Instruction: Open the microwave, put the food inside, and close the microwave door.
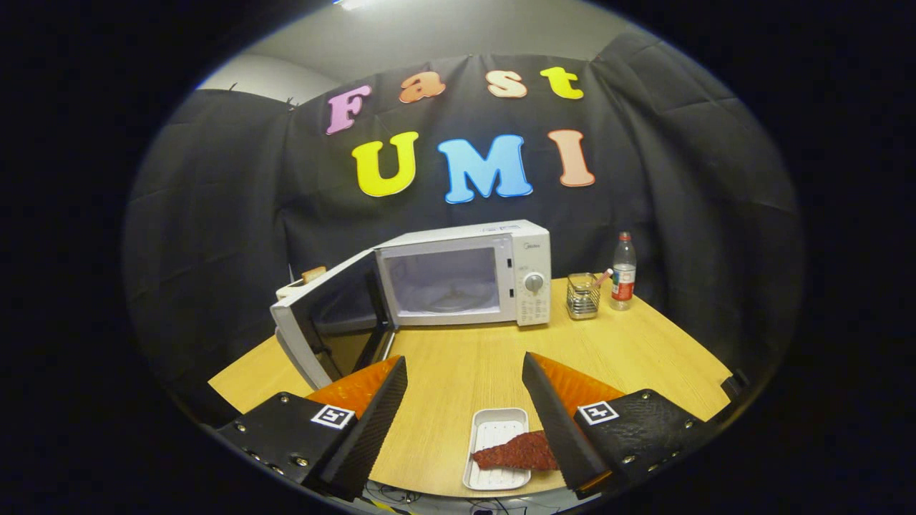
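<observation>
Two fingers of the gripper (464, 383) stand spread wide apart and grasp nothing, hanging above the near part of the wooden table (644, 350). Between them, nearer the right finger at about five o'clock from their midpoint, lies the white tray (494, 436) with a dark red slab of food (519, 452) across it; the right finger overlaps the slab's far end in this view, though I cannot tell whether it touches. The spread looks meant to take the tray by its sides, which I judge to be the step in hand, since the microwave (465, 272) at twelve o'clock already stands with its door (322, 322) swung out toward ten o'clock, leaving the lit cavity open to receive the food. At two o'clock, right of the microwave, a wire-mesh holder (583, 295) and a plastic bottle (623, 272) with a red label stand clear of the path from tray to cavity. A small brand mark sits at the microwave's upper right corner, too small to make out. Each finger mount carries a square black-and-white marker.
</observation>
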Action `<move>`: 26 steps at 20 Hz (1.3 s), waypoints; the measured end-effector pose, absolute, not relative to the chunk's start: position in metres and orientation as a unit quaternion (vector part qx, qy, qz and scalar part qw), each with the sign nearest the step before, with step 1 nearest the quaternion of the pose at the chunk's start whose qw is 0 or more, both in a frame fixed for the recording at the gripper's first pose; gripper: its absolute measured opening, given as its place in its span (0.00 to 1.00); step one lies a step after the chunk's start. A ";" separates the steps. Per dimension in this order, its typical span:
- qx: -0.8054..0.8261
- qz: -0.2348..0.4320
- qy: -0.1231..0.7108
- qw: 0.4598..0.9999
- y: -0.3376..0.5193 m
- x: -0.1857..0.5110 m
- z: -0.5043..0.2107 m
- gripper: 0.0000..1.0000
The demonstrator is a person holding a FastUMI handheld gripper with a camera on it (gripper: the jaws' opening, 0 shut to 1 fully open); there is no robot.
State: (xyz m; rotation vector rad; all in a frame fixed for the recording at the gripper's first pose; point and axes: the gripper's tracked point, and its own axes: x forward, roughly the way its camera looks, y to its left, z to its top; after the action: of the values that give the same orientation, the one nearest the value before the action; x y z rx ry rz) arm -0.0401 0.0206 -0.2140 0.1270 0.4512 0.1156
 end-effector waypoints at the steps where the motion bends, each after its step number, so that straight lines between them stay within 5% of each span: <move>1: 0.069 0.049 0.231 0.969 0.012 -0.043 -0.222 0.98; 16: 0.206 -0.023 0.354 0.912 -0.041 -0.080 -0.311 0.98; 17: 0.213 -0.025 0.359 0.908 -0.041 -0.081 -0.316 0.84; 21: 0.263 -0.023 0.380 0.887 -0.039 -0.087 -0.328 0.83; 23: 0.281 -0.030 0.384 0.879 -0.041 -0.088 -0.331 0.56; 26: 0.306 -0.023 0.386 0.870 -0.036 -0.091 -0.332 0.53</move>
State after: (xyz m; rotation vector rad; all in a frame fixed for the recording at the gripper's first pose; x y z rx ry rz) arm -0.0909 -0.0359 -0.3317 0.6392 0.8074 -0.0485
